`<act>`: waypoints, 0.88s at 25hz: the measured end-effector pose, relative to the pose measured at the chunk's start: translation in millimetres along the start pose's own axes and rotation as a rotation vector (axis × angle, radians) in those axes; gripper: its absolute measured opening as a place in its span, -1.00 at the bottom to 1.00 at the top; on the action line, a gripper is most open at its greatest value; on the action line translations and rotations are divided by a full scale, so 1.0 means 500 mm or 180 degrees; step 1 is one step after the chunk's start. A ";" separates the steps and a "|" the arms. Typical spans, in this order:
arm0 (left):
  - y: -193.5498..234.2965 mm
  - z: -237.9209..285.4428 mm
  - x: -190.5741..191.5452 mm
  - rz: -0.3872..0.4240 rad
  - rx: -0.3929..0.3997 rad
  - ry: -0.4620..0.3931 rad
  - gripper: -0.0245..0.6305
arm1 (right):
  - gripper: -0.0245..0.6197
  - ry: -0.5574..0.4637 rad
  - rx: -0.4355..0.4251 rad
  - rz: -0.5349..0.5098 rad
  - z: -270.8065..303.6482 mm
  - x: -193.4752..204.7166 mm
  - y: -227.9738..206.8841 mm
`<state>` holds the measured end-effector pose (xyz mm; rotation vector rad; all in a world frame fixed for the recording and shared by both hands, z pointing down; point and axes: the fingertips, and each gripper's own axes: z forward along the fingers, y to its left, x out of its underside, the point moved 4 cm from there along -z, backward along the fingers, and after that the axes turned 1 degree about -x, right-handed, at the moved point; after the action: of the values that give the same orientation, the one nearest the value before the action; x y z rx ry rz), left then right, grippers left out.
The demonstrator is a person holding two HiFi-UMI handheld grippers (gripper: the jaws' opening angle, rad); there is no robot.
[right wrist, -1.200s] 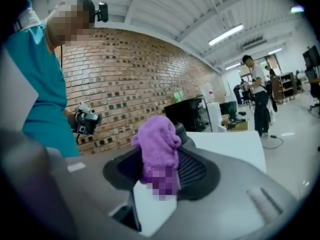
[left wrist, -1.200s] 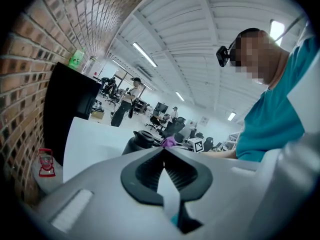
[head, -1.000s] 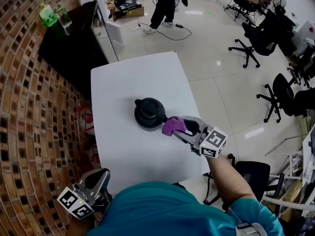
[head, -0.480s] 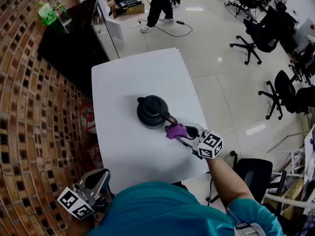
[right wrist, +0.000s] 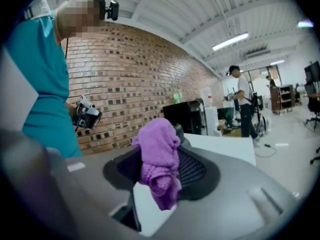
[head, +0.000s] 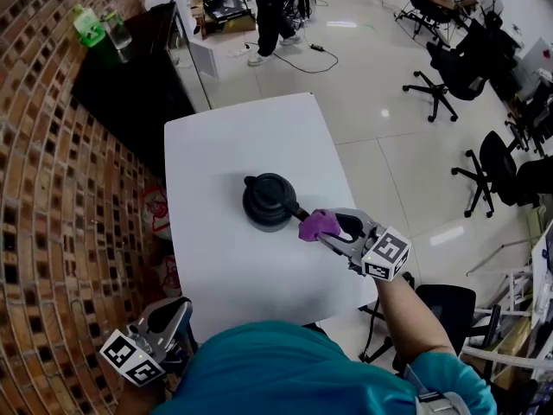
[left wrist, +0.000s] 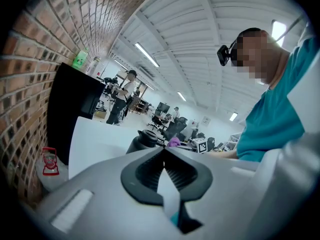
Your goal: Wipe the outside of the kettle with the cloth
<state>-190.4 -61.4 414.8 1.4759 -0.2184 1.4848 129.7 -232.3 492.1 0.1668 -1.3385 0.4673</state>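
- the white table point(head: 216, 145) is bare over its whole far half and along a strip by its near edge
- a brick wall point(head: 52, 188) runs close along the table's left edge, and a black cabinet point(head: 130, 67) stands past the far left corner
- open floor lies off the right edge, with office chairs point(head: 497, 167) well apart from it
- the kettle point(head: 270, 201) stands upright about midway between the left and right edges, a little nearer the near edge than the far one
- the kettle is dark and round from above, lid on, with its spout toward the far left and its handle toward the near right
- the right gripper point(head: 339, 230) reaches in over the near part of the right edge, its jaws clamped on a bunched purple cloth point(head: 318, 223)
- the cloth sits just beside the end of the kettle's handle; whether they touch cannot be told
- the left gripper point(head: 168, 316) is held off the table past its near left corner, close to the person's teal shirt point(head: 285, 370), with its jaws pressed together and nothing between them
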 end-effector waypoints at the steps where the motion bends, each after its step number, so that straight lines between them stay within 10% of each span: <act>1: 0.000 0.001 0.001 -0.0004 0.0006 -0.0004 -0.93 | -0.37 0.0012 -0.0018 -0.0054 0.009 -0.007 -0.004; 9: -0.010 -0.001 0.020 -0.0044 0.0001 0.0002 -0.93 | -0.37 0.0259 -0.0040 0.0244 -0.009 0.101 0.009; 22: -0.003 -0.023 0.023 -0.0114 0.0003 -0.0173 -0.93 | -0.36 0.0281 -0.0001 -0.0169 0.069 -0.074 -0.009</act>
<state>-194.0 -46.6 421.0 1.5147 -0.2231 1.4176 94.8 -257.7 465.4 0.1791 -1.2448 0.4249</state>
